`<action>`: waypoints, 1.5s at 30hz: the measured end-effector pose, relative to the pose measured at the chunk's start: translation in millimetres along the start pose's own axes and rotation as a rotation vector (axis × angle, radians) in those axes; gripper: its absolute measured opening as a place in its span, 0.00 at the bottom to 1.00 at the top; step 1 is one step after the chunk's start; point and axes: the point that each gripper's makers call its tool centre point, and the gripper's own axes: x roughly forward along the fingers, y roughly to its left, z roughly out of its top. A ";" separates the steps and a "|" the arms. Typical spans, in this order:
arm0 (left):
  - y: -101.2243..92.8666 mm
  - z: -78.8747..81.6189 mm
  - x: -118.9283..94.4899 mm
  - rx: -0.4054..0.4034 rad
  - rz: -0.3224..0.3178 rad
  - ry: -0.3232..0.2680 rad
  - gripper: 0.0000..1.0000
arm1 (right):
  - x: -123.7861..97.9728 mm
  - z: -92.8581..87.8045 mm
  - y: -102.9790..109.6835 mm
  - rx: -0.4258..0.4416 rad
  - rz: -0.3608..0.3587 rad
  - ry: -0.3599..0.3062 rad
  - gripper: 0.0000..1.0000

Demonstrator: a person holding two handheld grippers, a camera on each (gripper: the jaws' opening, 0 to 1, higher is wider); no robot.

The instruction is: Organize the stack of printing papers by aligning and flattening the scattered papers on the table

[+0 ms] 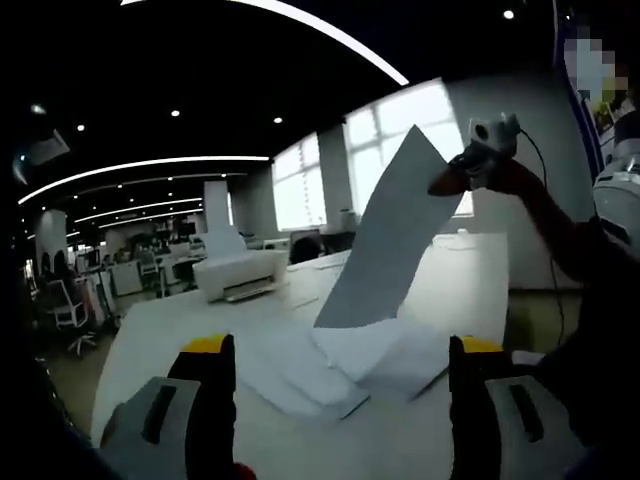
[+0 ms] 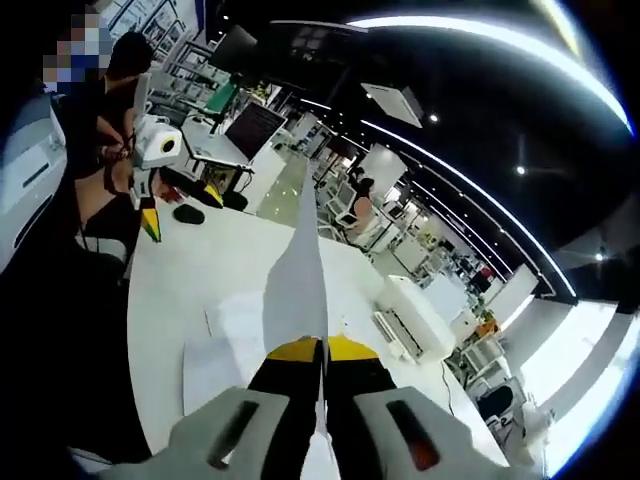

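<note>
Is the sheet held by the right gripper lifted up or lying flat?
Lifted. The right gripper is shut on the sheet, which hangs above the table.

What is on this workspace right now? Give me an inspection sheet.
Surface: white table, long, in an open office.
Job's things: one sheet lifted off the table, edge-on in the right gripper view; scattered papers lying unaligned.
Clutter: white printer on the far part of the table.
Grippers: left gripper open above the papers; right gripper shut on the sheet.
Cables: a dark lead hangs from the right gripper.
Surroundings: windows, ceiling light strips, desks, chairs.
</note>
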 end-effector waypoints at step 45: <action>-3.9 18.3 5.6 0.043 -0.019 -0.029 0.89 | 21.5 38.7 53.1 -0.150 0.141 -0.031 0.00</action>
